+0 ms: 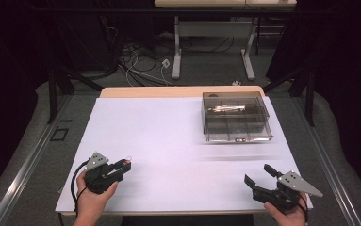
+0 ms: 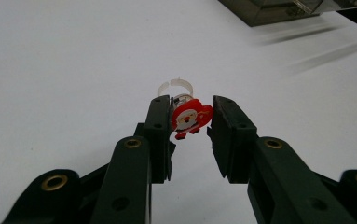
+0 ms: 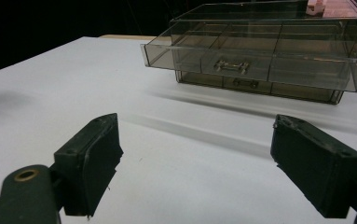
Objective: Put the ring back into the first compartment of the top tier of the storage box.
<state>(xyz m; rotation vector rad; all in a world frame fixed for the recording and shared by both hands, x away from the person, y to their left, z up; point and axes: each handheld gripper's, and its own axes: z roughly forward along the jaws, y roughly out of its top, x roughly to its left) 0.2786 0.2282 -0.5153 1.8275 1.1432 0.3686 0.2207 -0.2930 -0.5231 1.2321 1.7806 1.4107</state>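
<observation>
Red Santa ring [image 1: 127, 162] sits clamped in the left gripper [image 1: 123, 165] near the table's front left corner in the high view, low over the white sheet [image 1: 168, 141]. The smoky clear drawer box [image 1: 235, 123] stands far right at the back, well apart from the ring, its top drawer pulled out toward the person. Right gripper [image 1: 258, 178] hovers at the front right, jaws spread wide, nothing between them.

Left gripper view: the 2 black jaws pinch the Santa ring [image 2: 191, 116] by its flat red charm, the clear open band [image 2: 176, 86] sticking out past the tips, just above the sheet. Grip looks narrow and slightly off-centre, left pad taking most of the charm, right pad touching only its edge. To do the carry well, I judge: keep the squeeze steady, lift before travelling so the band doesn't drag on the sheet, keep the wrist level so the charm can't pivot out.

Right gripper view: jaws wide open, empty, aimed at the drawer box [image 3: 260, 56]; the open top drawer shows 3 front compartments, seemingly empty, with 1 small handle [image 3: 232, 66] on its front. Good move probably: right gripper steadies the box while the left lowers the ring into 1 compartment and releases only once over it
</observation>
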